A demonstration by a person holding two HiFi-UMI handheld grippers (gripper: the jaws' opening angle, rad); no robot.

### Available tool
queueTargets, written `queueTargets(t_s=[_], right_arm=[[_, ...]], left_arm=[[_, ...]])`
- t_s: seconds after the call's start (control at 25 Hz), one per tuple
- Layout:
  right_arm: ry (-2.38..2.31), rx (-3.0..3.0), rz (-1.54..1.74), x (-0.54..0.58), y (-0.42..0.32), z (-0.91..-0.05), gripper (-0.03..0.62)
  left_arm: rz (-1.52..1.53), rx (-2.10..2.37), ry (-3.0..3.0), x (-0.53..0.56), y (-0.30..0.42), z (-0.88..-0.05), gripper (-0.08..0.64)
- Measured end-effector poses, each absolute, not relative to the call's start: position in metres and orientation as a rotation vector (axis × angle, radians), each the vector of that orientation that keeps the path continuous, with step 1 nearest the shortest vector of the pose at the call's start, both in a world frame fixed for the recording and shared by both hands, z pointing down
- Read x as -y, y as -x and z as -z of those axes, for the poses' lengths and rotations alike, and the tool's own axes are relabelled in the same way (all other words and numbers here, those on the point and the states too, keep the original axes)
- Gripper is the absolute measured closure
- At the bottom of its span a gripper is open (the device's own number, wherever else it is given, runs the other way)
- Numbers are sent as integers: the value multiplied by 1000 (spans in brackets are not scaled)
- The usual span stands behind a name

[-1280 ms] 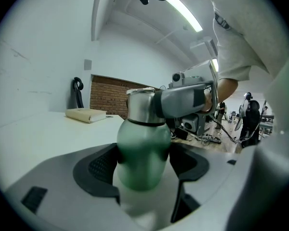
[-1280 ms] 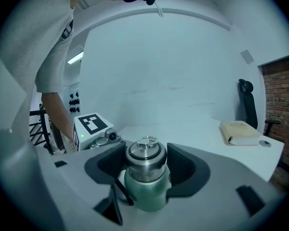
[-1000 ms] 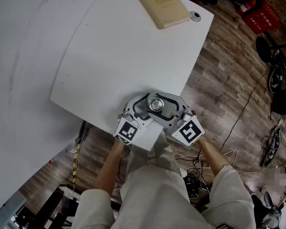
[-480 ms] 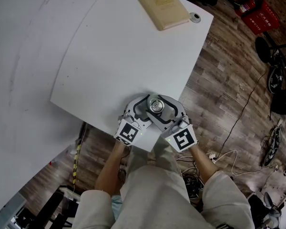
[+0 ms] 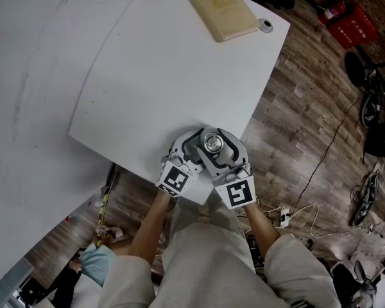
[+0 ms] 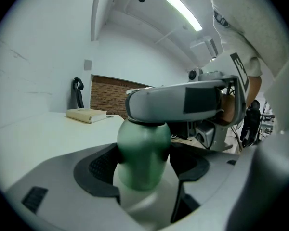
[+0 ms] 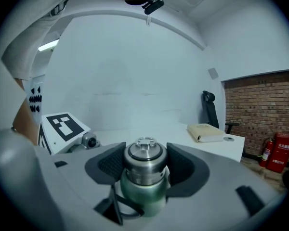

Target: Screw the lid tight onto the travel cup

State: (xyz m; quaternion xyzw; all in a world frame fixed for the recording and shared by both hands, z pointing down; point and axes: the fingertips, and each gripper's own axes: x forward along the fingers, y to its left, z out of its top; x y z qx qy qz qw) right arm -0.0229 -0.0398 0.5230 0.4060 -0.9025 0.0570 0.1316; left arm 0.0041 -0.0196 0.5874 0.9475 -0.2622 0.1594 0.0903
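We're in what looks like an office or studio workroom: a big white table (image 5: pixel 160 76) with a beige book (image 5: pixel 223 10) at its far corner, a wood-plank floor (image 5: pixel 295 120) with loose cables (image 5: pixel 366 191) trailing over it, a brick wall (image 7: pixel 260 105), a red fire extinguisher (image 7: pixel 267 152), a dark chair (image 7: pixel 209 110) against the white wall, a strip light (image 6: pixel 183 13) overhead

table (image 5: pixel 167 76): white, in front of you
book (image 5: pixel 223 11): beige, flat, your far corner
disc (image 5: pixel 264 24): small, round, just right of book
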Motion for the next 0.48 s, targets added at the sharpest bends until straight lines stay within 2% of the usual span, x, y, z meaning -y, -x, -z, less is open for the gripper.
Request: queueTargets(t_s=[0.36,0.4,0.48], right_arm=[[-1176,2689,-220,40,26,-517,331],[-1137,2713,-231,39,27,-515,295],[-1045,2745,-236,37,28,-513,288]], left_arm=[[-472,770,-2818,19,-4,-586,227],[-472,769,-2818,19,-3,-586,227],[-471,766,-2820,19,-3,-586,227]])
